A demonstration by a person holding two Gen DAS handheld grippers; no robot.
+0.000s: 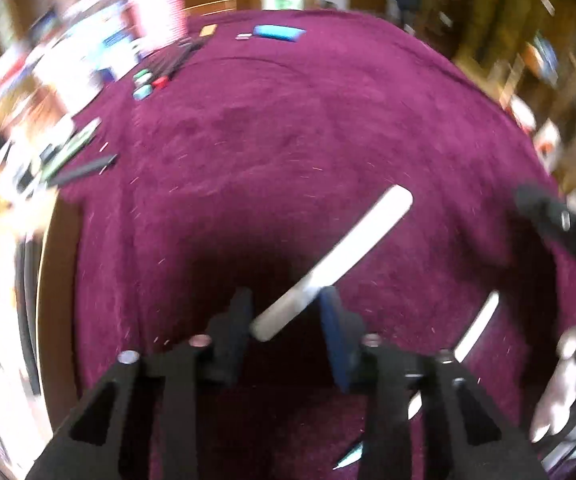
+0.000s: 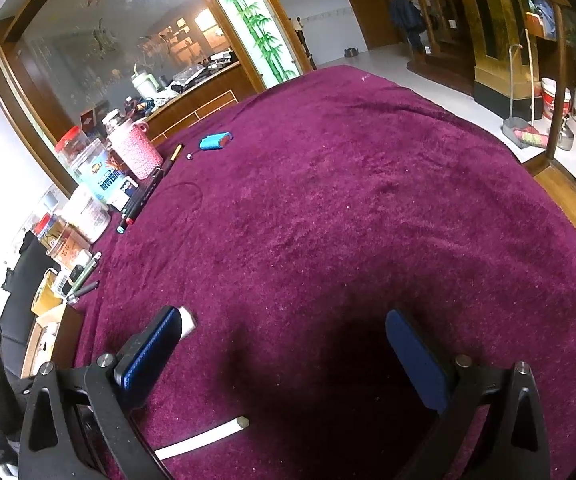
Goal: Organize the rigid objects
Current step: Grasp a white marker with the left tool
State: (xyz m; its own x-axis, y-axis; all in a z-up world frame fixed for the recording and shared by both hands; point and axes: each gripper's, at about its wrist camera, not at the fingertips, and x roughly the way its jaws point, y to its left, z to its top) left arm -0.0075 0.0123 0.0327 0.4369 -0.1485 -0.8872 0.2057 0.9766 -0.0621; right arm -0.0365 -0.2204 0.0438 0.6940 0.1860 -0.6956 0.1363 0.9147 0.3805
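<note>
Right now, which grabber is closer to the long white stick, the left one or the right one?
Left. The left gripper has the long white stick between its fingers, with the pads at it. The right gripper hangs open off to the side, empty.

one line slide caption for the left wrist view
Left hand-held gripper straddles a flat white stick on the magenta tablecloth.

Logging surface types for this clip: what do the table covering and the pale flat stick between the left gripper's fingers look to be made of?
Table covering: a magenta cloth, plush like velvet or towelling; matte, with a fuzzy nap, soft wrinkles and lint specks. Pale flat stick: rigid and smooth, off-white, with a rounded end and a bright sheen, so probably plastic or coated wood; motion blur leaves that open. The left gripper is closed on its lower end.
</note>
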